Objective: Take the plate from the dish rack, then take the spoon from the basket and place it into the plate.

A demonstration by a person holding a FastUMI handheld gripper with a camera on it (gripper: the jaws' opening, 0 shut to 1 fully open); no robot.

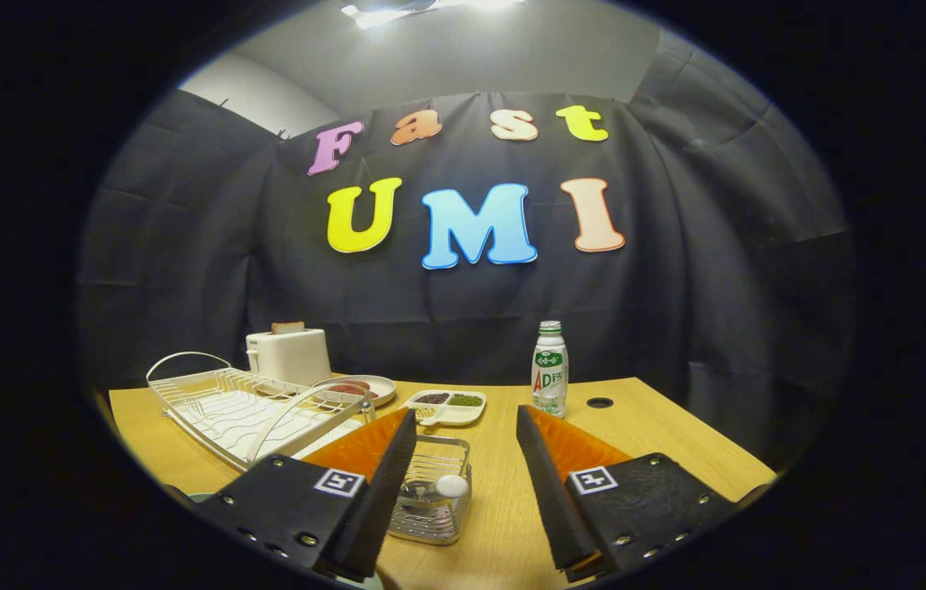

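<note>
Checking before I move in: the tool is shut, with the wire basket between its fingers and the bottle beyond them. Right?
Not quite: the gripper view shows the tool open, holding nothing. The wire basket does sit between its fingers, and the bottle stands beyond them.

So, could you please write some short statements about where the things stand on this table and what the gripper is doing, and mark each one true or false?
1. The gripper is open, its fingers holding nothing. True.
2. The wire basket lies between the fingers, close to the left one. True.
3. The bottle lies on its side. False: it stands upright beyond the right finger.
4. The toaster stands behind the dish rack, near the wall. True.
5. The divided dish sits inside the dish rack. False: it rests on the table, beside the rack.
</note>
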